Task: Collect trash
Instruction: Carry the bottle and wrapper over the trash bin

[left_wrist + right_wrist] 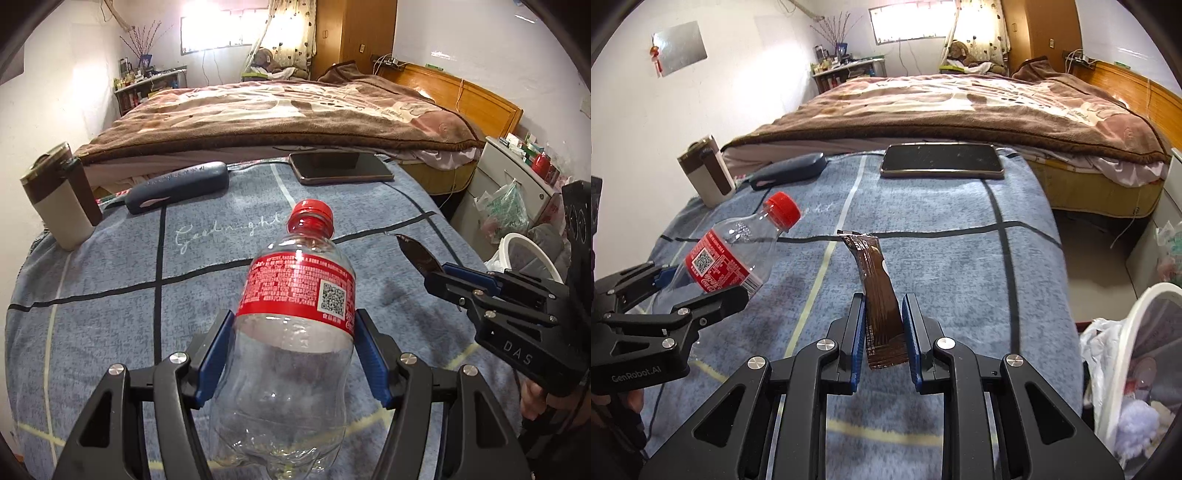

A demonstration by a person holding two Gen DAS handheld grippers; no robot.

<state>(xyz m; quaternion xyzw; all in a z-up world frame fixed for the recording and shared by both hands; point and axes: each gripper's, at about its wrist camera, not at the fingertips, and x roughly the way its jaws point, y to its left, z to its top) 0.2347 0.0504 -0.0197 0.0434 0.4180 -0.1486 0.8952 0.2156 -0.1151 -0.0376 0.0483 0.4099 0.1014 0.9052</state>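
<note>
My left gripper (293,325) is shut on an empty clear plastic bottle (291,350) with a red label and red cap, held above the blue-grey cloth; the bottle also shows in the right wrist view (731,254), and so does the left gripper (698,291). My right gripper (884,314) is shut on a brown snack wrapper (877,291) that sticks up between the blue pads. In the left wrist view the right gripper (439,275) holds the wrapper (419,254) at the right.
A blue-grey cloth (960,258) covers the table. On it lie a phone (942,160), a dark glasses case (790,170) and a beige-brown tumbler (709,175). A white-rimmed bin (1145,350) with bags stands low right. A bed (960,107) lies behind.
</note>
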